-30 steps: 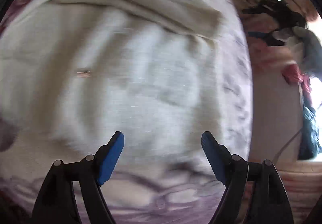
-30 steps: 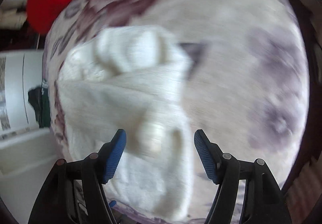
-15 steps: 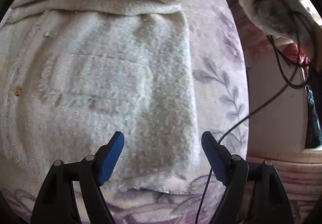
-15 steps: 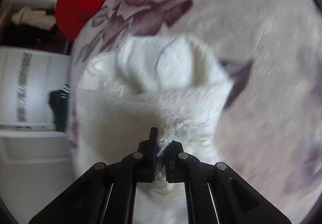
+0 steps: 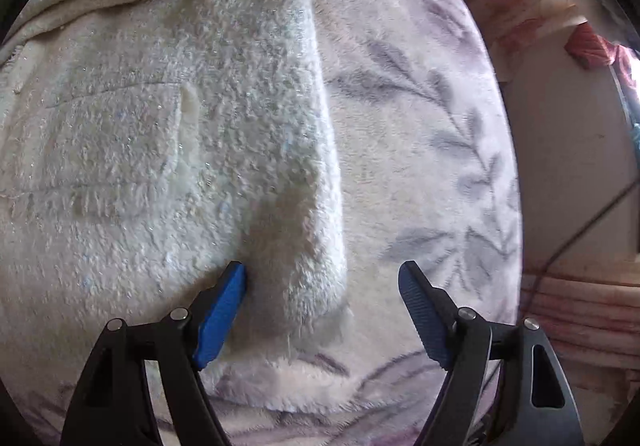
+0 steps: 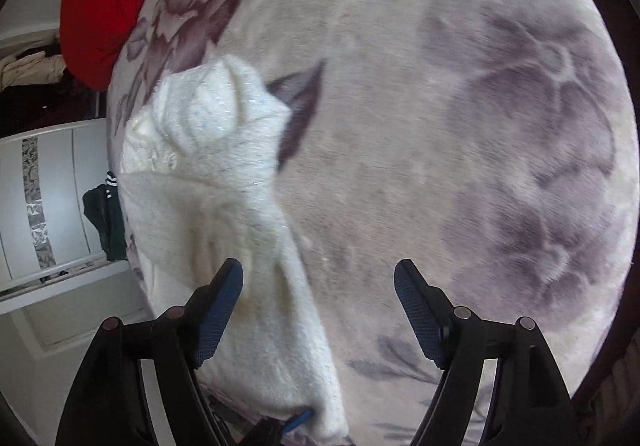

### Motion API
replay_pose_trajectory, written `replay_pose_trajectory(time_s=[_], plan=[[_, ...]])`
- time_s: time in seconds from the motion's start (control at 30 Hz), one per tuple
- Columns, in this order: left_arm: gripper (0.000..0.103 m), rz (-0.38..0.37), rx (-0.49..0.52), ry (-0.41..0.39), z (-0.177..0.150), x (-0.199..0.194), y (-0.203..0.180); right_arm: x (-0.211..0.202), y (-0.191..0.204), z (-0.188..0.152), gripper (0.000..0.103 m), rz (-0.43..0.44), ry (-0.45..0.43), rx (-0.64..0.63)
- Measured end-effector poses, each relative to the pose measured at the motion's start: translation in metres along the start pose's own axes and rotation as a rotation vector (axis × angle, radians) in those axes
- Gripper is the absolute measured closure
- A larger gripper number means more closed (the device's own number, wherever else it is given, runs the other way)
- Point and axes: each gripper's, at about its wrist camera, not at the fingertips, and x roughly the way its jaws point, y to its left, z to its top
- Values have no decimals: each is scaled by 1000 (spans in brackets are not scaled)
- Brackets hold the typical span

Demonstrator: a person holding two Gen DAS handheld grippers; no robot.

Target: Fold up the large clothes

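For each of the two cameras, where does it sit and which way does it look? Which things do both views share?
Left wrist: sits on the left gripper, looks steeply down at a corner of the white fluffy garment between its closing jaws; only its blue-padded fingers show.
Right wrist: sits on the right gripper, looks down at the garment's sleeve; its jaws are opening, holding nothing.
Shared: the same garment lying on the floral blanket.

The fluffy white garment (image 5: 168, 133) runs off the left wrist view's left edge, its far fold blurred.
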Motion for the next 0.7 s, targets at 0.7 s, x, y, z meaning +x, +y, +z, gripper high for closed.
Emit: replay_pose_trajectory(time_s=[0.7], plan=[[91, 59, -79, -237, -7, -108, 48, 121, 51, 53, 6, 263, 15, -38]])
